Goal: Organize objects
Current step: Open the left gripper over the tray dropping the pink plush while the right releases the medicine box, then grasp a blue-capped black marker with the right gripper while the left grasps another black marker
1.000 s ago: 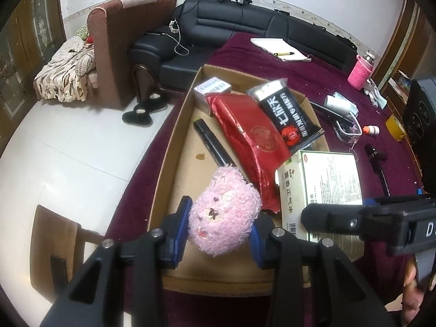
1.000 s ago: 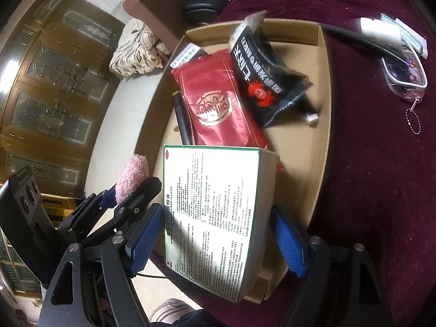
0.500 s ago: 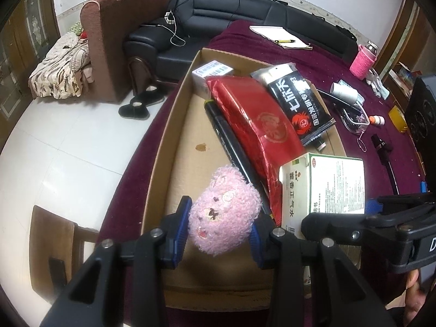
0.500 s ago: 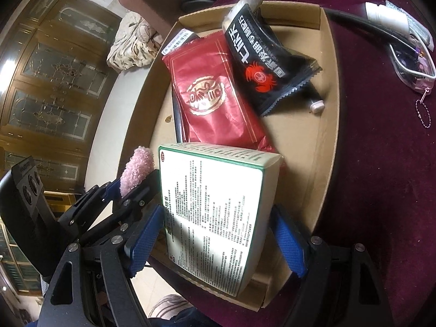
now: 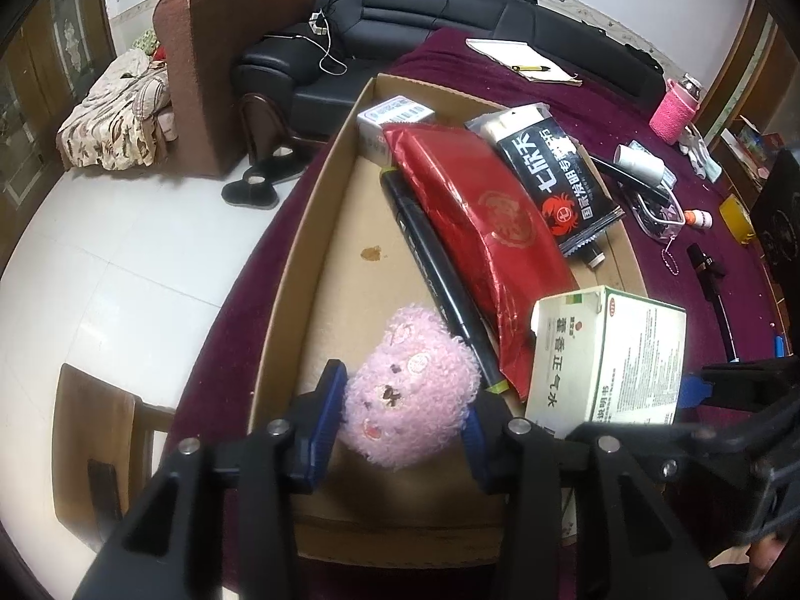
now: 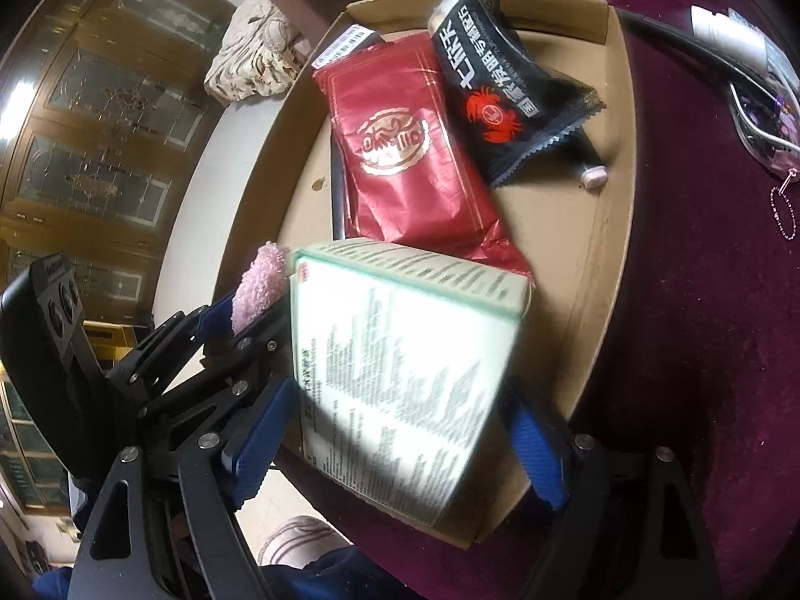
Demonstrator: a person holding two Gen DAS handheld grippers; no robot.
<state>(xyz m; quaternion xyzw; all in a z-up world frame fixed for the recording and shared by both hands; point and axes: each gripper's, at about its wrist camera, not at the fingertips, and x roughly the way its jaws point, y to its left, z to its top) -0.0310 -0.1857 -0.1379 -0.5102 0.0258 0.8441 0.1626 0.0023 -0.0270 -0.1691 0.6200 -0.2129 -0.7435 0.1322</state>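
My left tongs (image 5: 404, 422) hang over the near end of the shallow brown cardboard tray (image 5: 320, 230), and the fluffy pink plush toy (image 5: 410, 392) sits right between their blue pads. The jaws have just been opening: the left pad (image 5: 327, 415) touches the fur at most lightly, the right pad looks just clear of it, so the toy is no longer squeezed and rests low in the tray's near corner.

My right tongs (image 6: 395, 437) stand spread wide around the white and green printed cardboard box (image 6: 400, 380). The box stands tilted between the blue pads, its lower edge at the tray's near wall, and I see a gap on each side; it is blurred in the right wrist view. From the left wrist view the same box (image 5: 607, 360) stands just beside the plush, to its right.

Further along the tray lie a shiny red foil pouch (image 5: 480, 230), a long black marker pen (image 5: 435, 275) alongside it, a black snack packet with a red crab print (image 5: 560, 175) overlapping the pouch's far side, and a small white barcode box (image 5: 395, 117) in the far corner. The tray rests on a bench covered in dark purple cloth (image 6: 700, 260).
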